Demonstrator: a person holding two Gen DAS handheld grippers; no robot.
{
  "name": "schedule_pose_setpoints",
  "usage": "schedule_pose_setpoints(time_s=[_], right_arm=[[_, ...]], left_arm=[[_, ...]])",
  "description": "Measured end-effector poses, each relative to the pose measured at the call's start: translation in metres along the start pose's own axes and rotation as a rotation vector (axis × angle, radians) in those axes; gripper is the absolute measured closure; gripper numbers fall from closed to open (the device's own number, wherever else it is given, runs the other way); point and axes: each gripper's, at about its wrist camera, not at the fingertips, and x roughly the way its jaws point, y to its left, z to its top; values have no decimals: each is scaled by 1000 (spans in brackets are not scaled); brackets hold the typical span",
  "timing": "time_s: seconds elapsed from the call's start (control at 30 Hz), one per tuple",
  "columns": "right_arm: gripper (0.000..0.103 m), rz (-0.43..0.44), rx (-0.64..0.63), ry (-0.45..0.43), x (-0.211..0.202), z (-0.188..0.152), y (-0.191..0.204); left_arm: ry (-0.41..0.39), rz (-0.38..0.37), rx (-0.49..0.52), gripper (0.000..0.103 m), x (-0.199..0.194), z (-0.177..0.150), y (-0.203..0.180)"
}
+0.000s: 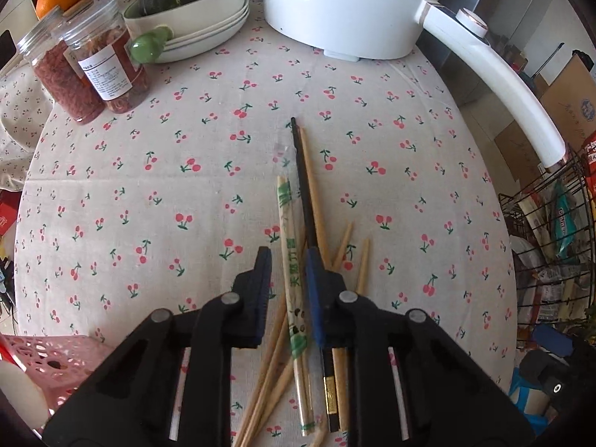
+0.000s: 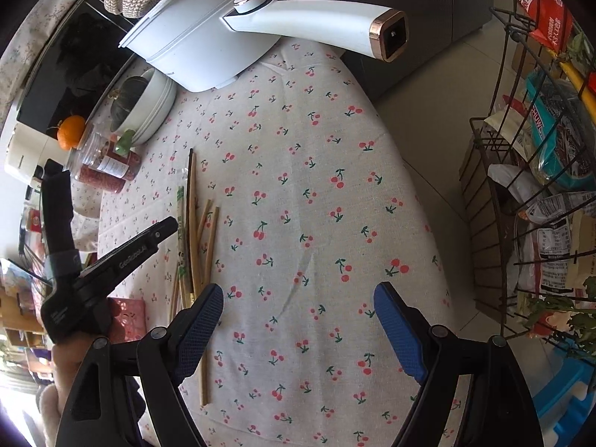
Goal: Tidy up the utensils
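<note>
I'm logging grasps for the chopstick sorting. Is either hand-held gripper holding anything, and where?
Nothing is held. The left hand-held gripper is open astride the wrapped chopsticks; the right hand-held gripper is open over bare tablecloth.

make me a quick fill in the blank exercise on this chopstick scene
1. The left gripper hangs over the loose ____ on the tablecloth.
2. The right gripper has nothing between its ____ pads.
3. The tablecloth is printed with red ____.
4. In the stacked bowls sits a dark green ____.

Missing words: chopsticks; blue; cherries; squash
</note>
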Motion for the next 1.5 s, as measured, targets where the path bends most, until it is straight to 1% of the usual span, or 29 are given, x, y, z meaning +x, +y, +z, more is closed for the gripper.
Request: schedule_pose_setpoints(time_s=[0.1, 0.17, 0.2, 0.23, 0.3, 0.33, 0.37, 0.5, 0.67, 0.73, 0.83, 0.87, 0.9, 1.07, 1.1, 1.13, 1.2, 1.27, 1.3, 1.33, 1.37, 1.4, 1.5], right_arm=[[19, -6, -12, 6, 2, -1, 4], [19, -11, -16, 9, 3, -3, 4], [19, -14, -17, 9, 4, -3, 5], [19, -15, -16, 9, 4, -3, 5], [19, -18, -15, 8, 4, -2, 5], [19, -20, -13, 6, 4, -2, 4], [19, -23, -12, 3, 4, -1, 4], [19, -31, -15, 1, 5, 0, 5], [19, -44, -24, -2, 5, -2, 9], [19, -49, -26, -2, 6, -3, 12], [19, -56, -38, -1, 9, -4, 17], [19, -60, -44, 0, 10, -5, 20], [19, -63, -50, 1, 11, -5, 23], [19, -70, -76, 7, 21, -6, 41], [19, -69, -81, 10, 24, -7, 45], [19, -66, -83, 14, 27, -6, 49], [19, -51, -79, 21, 30, -5, 54], [19, -39, -75, 23, 31, -4, 59], [19, -42, -72, 19, 31, -4, 59], [19, -48, -70, 15, 31, -4, 59], [19, -55, -67, 11, 30, -4, 57], [19, -63, -62, 9, 29, -3, 55], [19, -73, -37, 13, 29, -3, 43]], left_arm=[[21, -28, -18, 83, 12, 5, 4], [16, -42, -36, 84, 15, 7, 7], [20, -42, -44, 91, 16, 8, 8], [30, -49, -53, 93, 19, 12, 11], [36, -68, -57, 93, 19, 10, 11], [33, -70, -43, 94, 17, 8, 10], [24, -71, -26, 98, 14, 6, 9], [-25, -86, 23, 98, -11, -5, 6], [-102, -120, 73, 98, -56, -20, 10], [-129, -128, 82, 99, -72, -27, 14], [-175, -165, 92, 99, -94, -37, 19], [-195, -176, 101, 100, -103, -42, 20], [-217, -186, 113, 103, -113, -47, 21], [-336, -216, 156, 103, -156, -73, 34], [-349, -225, 158, 103, -161, -76, 37], [-341, -232, 157, 103, -162, -77, 40], [-272, -243, 178, 103, -151, -75, 39], [-232, -215, 155, 103, -139, -77, 38], [-205, -201, 159, 101, -130, -77, 34], [-178, -191, 159, 92, -122, -76, 30], [-151, -190, 150, 86, -115, -76, 28], [-126, -185, 131, 77, -106, -74, 27], [-70, -138, 85, 74, -81, -58, 19]])
